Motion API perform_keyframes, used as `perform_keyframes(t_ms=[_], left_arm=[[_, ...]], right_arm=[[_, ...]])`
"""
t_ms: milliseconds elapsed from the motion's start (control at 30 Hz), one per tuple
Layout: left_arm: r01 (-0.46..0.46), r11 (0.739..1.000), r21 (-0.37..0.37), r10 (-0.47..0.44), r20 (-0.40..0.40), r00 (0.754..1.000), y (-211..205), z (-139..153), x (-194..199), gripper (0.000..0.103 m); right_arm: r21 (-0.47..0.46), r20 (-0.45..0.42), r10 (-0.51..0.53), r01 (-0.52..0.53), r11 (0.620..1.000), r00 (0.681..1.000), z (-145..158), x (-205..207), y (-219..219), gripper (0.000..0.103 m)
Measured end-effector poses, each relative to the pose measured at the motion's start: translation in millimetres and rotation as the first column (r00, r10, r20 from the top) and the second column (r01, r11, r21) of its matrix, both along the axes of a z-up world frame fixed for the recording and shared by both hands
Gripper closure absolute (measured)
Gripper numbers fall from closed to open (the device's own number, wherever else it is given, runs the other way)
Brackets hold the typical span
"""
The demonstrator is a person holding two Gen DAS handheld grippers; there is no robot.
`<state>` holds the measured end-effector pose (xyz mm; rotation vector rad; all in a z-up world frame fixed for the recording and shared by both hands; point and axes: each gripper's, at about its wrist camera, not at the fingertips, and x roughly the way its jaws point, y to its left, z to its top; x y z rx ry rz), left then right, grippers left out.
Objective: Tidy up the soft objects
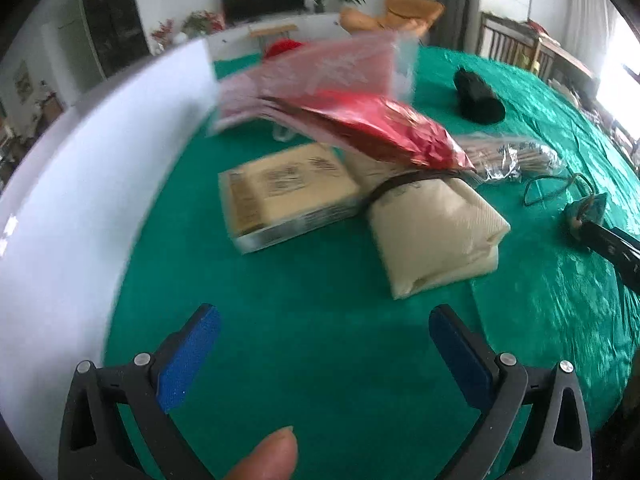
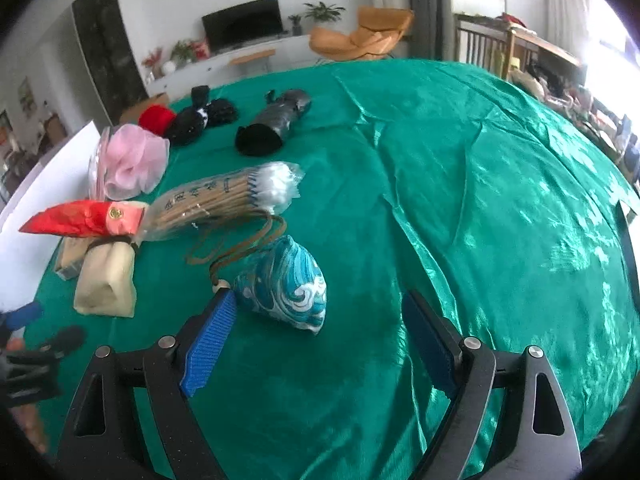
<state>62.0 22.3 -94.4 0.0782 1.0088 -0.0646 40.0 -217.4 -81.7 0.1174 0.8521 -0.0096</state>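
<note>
My left gripper (image 1: 324,336) is open and empty above the green cloth, short of a cream folded bundle (image 1: 432,224) tied with a dark band and a flat beige packet (image 1: 288,196). A red foil packet (image 1: 376,128) and a pink plastic bag (image 1: 320,76) lie over them, blurred. My right gripper (image 2: 320,320) is open and empty; a blue-and-white wave-pattern pouch (image 2: 288,284) with a brown cord lies between its fingertips, near the left pad (image 2: 212,340). The pouch also shows in the left wrist view (image 1: 584,208).
A wrapped bundle of sticks (image 2: 232,196), a pink mesh puff (image 2: 134,162), a red pompom (image 2: 156,118), black soft items (image 2: 200,118) and a dark roll (image 2: 276,120) lie on the cloth (image 2: 480,200). A white board (image 1: 100,168) stands at the left.
</note>
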Motion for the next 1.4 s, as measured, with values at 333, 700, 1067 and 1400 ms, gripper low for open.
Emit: perform_keyframes(t_ms=[333, 700, 1067, 1400], left_arm=[[-0.038, 0.998, -0.044, 0.038, 0.006, 0.999, -27.6, -3.1, 93.4, 0.0], [-0.074, 0.996, -0.051, 0.076, 0.058, 0.995, -32.4, -7.0, 112.9, 0.0], [-0.074, 0.996, -0.052, 0.077, 0.058, 0.995, -31.1, -7.1, 112.1, 0.0], [-0.074, 0.996, -0.051, 0.077, 0.058, 0.995, -31.2, -7.2, 112.1, 0.0]], right_arm=[[-0.062, -0.017, 0.024, -0.025, 0.998, 1.0, -1.6, -0.4, 7.6, 0.016], [-0.04, -0.042, -0.004, 0.002, 0.999, 0.999, -6.5, 3.1, 0.4, 0.016], [-0.091, -0.052, 0.002, -0.007, 0.996, 0.999, -9.4, 3.7, 7.2, 0.015], [-0.087, -0.05, 0.003, -0.008, 0.996, 0.999, -9.7, 2.9, 6.6, 0.015]])
